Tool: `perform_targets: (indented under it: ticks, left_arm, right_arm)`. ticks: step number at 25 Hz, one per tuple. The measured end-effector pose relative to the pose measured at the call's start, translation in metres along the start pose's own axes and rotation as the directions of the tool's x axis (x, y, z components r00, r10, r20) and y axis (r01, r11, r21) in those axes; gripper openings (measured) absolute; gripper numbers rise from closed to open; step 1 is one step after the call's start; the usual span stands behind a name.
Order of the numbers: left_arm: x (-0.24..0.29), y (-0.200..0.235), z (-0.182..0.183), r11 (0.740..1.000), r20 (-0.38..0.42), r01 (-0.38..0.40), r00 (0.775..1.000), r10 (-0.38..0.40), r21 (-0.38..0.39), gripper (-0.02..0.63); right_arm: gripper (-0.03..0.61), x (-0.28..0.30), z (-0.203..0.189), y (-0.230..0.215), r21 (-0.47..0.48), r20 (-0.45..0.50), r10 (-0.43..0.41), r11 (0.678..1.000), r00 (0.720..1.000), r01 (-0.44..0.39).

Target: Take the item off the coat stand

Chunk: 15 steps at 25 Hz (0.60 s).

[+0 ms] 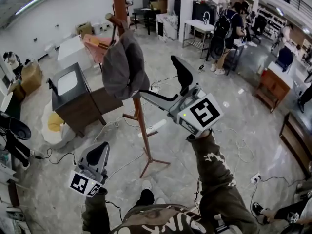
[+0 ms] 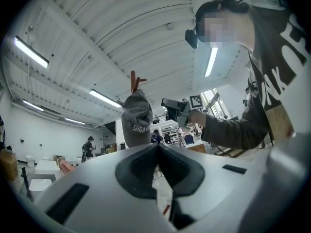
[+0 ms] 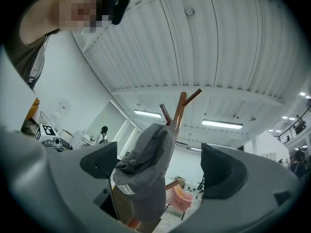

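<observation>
A grey cap (image 1: pixel 123 67) hangs from a peg near the top of the reddish wooden coat stand (image 1: pixel 142 126). My right gripper (image 1: pixel 158 78) is raised just right of the cap, its jaws wide open, with the lower finger close to the cap's bottom edge. In the right gripper view the cap (image 3: pixel 146 171) sits between the two fingers (image 3: pixel 99 159), and neither pad presses on it. My left gripper (image 1: pixel 99 150) is low at the front left, shut and empty, well clear of the stand. In the left gripper view the cap (image 2: pixel 136 118) and the right gripper (image 2: pixel 174 108) are visible beyond its shut tips.
A dark cabinet (image 1: pixel 73 99) with a white top stands left of the stand, with a pink chair (image 1: pixel 95 45) behind it. Cables (image 1: pixel 117 123) trail over the grey floor around the stand's feet. People and tables (image 1: pixel 197 26) are at the back right, and wooden furniture (image 1: pixel 270 84) stands at the right.
</observation>
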<state>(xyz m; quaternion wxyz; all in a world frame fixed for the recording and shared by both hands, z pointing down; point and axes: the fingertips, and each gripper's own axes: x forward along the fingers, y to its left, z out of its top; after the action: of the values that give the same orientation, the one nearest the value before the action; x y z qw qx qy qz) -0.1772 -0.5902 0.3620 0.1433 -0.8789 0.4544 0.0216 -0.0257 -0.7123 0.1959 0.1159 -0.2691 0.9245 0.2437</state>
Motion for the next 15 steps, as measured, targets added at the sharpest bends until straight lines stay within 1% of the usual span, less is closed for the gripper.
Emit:
perform_targets:
  ticks: [3, 7, 9, 12, 13, 14, 15]
  left_arm:
    - [0.009, 0.016, -0.007, 1.0, 0.009, 0.002, 1.0, -0.002, -0.006, 0.002]
    - [0.023, 0.041, -0.016, 1.0, 0.021, 0.003, 1.0, -0.003, -0.014, 0.002]
    - [0.028, 0.054, -0.018, 1.0, 0.028, 0.003, 1.0, -0.003, -0.015, 0.002]
    - [0.037, 0.072, -0.02, 1.0, 0.037, 0.0, 0.999, 0.0, -0.015, 0.002]
    - [0.04, 0.077, -0.02, 1.0, 0.038, 0.0, 0.999, 0.0, -0.015, 0.002]
    - [0.043, 0.08, -0.021, 1.0, 0.038, 0.001, 0.999, -0.001, -0.014, 0.002]
    - [0.045, 0.083, -0.021, 1.0, 0.039, 0.002, 0.999, -0.002, -0.013, 0.002]
  right_arm:
    - [0.508, 0.025, -0.003, -0.01, 0.003, -0.004, 0.021, 1.0, 1.0, -0.021]
    - [0.487, 0.056, -0.012, -0.025, 0.035, -0.014, 0.036, 0.999, 0.999, -0.035]
    - [0.473, 0.069, -0.018, -0.028, 0.048, -0.027, 0.046, 0.998, 0.999, -0.044]
    - [0.44, 0.084, -0.024, -0.028, 0.04, -0.056, 0.07, 0.997, 0.996, -0.067]
    - [0.425, 0.088, -0.026, -0.027, 0.033, -0.067, 0.081, 0.996, 0.994, -0.079]
    - [0.377, 0.09, -0.028, -0.026, 0.023, -0.081, 0.091, 0.996, 0.993, -0.089]
    - [0.305, 0.092, -0.03, -0.025, 0.008, -0.098, 0.097, 0.995, 0.99, -0.097]
